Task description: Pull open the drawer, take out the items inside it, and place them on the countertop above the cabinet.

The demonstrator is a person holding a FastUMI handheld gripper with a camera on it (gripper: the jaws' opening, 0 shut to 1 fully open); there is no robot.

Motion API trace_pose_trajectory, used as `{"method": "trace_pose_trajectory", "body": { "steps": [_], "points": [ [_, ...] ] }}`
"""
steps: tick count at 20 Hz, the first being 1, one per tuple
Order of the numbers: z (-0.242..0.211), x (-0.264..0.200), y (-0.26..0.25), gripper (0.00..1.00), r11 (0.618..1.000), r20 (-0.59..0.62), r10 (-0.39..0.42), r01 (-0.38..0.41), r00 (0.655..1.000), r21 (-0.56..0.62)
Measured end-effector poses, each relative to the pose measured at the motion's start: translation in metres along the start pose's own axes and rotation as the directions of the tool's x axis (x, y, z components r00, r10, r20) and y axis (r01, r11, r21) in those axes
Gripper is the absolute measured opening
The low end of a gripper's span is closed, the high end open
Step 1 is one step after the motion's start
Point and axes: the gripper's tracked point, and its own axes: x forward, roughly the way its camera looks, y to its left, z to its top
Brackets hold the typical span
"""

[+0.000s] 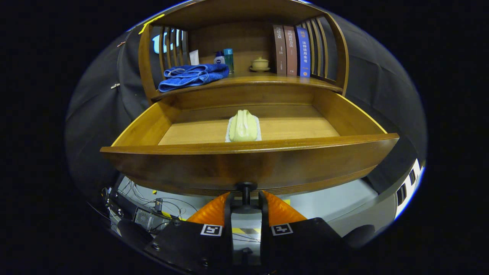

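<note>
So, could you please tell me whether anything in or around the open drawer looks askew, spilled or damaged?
Nothing stands out. The drawer is pulled open and sits level, the pale green item lies squarely inside it, and the blue towel rests folded on the countertop. The hand-held gripper has its fingers closed on the drawer knob.

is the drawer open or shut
Open: the drawer is pulled out, showing a green pouch on its floor; the gripper jaws flank its knob.

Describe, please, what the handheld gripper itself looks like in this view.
The gripper has two wedge-shaped, ribbed fingers on matte black housings, each bearing a square black-and-white marker tag and small screws. The fingers close on the black round knob of the brown wooden drawer.
</note>
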Motion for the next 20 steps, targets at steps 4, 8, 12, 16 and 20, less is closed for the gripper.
{"method": "trace_pose_trajectory", "body": {
  "steps": [4,8,12,16,20],
  "points": [
    [-0.002,-0.001,0.002,0.38,1.000,-0.001,-0.011,0.011,1.000,-0.017],
    [-0.009,-0.010,-0.003,0.82,1.000,-0.032,-0.027,0.027,0.999,-0.001],
    [0.014,-0.051,-0.001,0.99,0.999,0.008,-0.033,0.033,0.999,0.015],
    [0.089,-0.075,0.018,0.99,1.000,0.105,0.018,-0.017,0.994,-0.016],
    [0.157,-0.041,0.032,0.99,0.999,0.119,0.043,-0.039,0.992,-0.037]
  ]
}}
